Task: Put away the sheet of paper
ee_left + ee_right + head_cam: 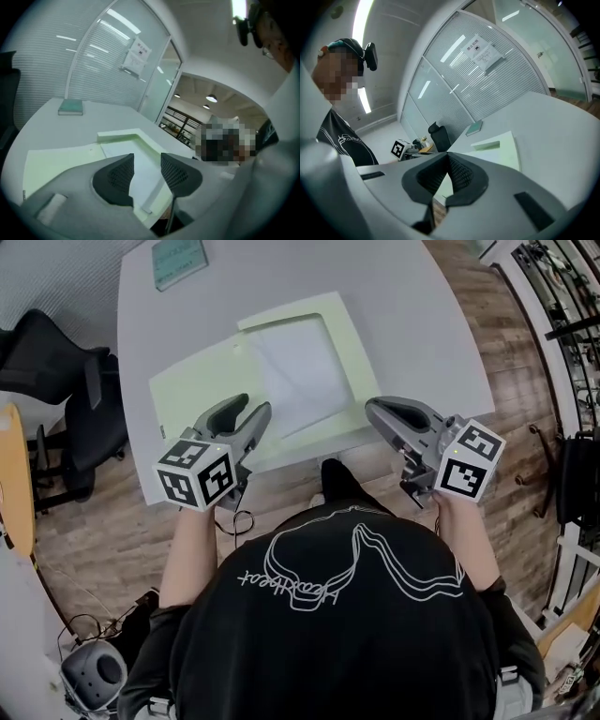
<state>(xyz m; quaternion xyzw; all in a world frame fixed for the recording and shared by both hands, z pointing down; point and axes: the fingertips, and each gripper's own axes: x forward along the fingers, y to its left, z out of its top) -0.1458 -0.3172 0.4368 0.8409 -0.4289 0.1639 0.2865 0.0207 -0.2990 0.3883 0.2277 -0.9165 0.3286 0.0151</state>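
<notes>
Left gripper (pixel 258 406): jaws well apart and nothing between the pads; its own view shows only the sheet and folder far behind the gap. It is tilted downward and held above the near edge of the folder, touching nothing

Right gripper (pixel 372 407): its own view shows the pad tips meeting, with a narrow wedge of gap below them and nothing caught in it, so it is closed and empty. It points almost level, and its tips sit near the folder's near right corner

White rectangular sheet of paper (pixel 300 371): lies flat on the right half of a pale green flat folder (pixel 197 381) that is laid open on the light grey table (pixel 412 324). A green border runs along the sheet's far and right edges; in the left gripper view that border looks slightly raised. Neither gripper touches the sheet. Whether it sits under a flap or just on top, I can't tell

Also visible:
- thin teal book (pixel 178 261) at the far edge of the table, well apart from the folder
- black office chair (pixel 56 371) left of the table, on the wood-plank floor (pixel 525 362)
- marker cube on each gripper, left (pixel 195 472) and right (pixel 469 460), both close to the person's black printed T-shirt (pixel 347 615)
</notes>
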